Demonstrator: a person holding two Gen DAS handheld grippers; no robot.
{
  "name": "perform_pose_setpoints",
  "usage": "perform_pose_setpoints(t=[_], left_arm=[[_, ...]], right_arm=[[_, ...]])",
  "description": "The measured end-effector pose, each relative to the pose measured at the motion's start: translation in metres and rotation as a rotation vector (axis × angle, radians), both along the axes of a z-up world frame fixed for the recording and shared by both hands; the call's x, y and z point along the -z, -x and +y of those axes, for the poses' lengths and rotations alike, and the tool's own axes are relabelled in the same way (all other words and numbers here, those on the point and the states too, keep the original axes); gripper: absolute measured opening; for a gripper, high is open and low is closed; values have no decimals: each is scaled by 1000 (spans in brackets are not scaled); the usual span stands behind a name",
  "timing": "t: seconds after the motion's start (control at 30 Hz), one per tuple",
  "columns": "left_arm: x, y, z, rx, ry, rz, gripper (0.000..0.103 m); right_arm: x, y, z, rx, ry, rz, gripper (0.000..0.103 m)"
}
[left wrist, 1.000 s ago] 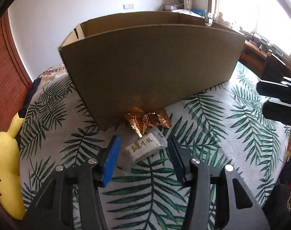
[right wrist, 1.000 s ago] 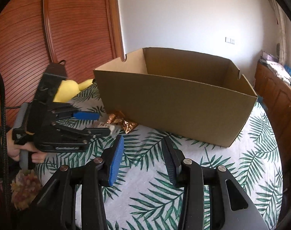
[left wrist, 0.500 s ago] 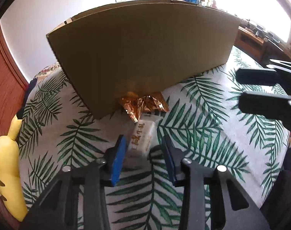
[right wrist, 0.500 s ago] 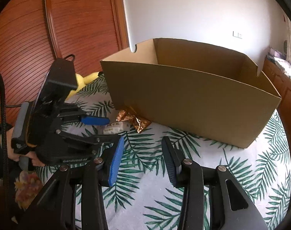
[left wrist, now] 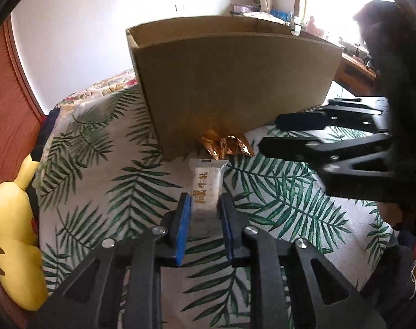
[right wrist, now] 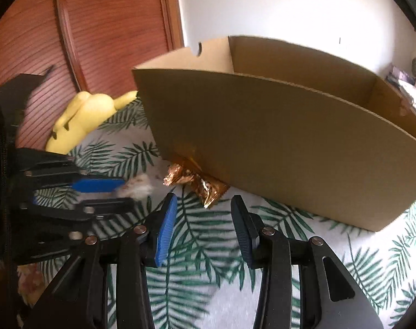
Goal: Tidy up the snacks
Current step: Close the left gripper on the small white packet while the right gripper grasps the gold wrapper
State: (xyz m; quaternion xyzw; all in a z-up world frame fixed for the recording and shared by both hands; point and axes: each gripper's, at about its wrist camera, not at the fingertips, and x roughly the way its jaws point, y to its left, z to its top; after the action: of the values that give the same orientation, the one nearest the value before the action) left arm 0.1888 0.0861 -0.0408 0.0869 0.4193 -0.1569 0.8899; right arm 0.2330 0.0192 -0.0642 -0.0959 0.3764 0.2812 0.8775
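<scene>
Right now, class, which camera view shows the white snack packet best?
The left wrist view: the white packet sits centred between the left gripper jaws, its printed characters readable. The right wrist view shows it only as a blurred pale patch at the left gripper's tips.

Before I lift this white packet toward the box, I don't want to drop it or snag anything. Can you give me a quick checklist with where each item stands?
1. Left gripper closed on the white snack packet: ok, both pads press its sides.
2. Grip depth: not ok, only the near end is pinched and most of the packet sticks out ahead.
3. Cardboard box open on top: ok.
4. Room inside the box: cannot tell, its floor is hidden.
5. Right gripper free: ok, open and holding nothing.
6. Gold wrappers clear of the lift: ok, they lie against the box wall, beyond the packet's tip.
</scene>
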Motion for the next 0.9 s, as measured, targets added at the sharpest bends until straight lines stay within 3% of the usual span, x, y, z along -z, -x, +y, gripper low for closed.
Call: perform_pose_setpoints(t=[0.33, 0.9], left_arm=[[-16, 14, 24, -39, 33, -37, 19], [-14, 21, 58, -98, 60, -35, 19]], right_arm=[[7, -18, 16, -23, 26, 4, 41], [19, -26, 46, -125, 137, 12, 41]])
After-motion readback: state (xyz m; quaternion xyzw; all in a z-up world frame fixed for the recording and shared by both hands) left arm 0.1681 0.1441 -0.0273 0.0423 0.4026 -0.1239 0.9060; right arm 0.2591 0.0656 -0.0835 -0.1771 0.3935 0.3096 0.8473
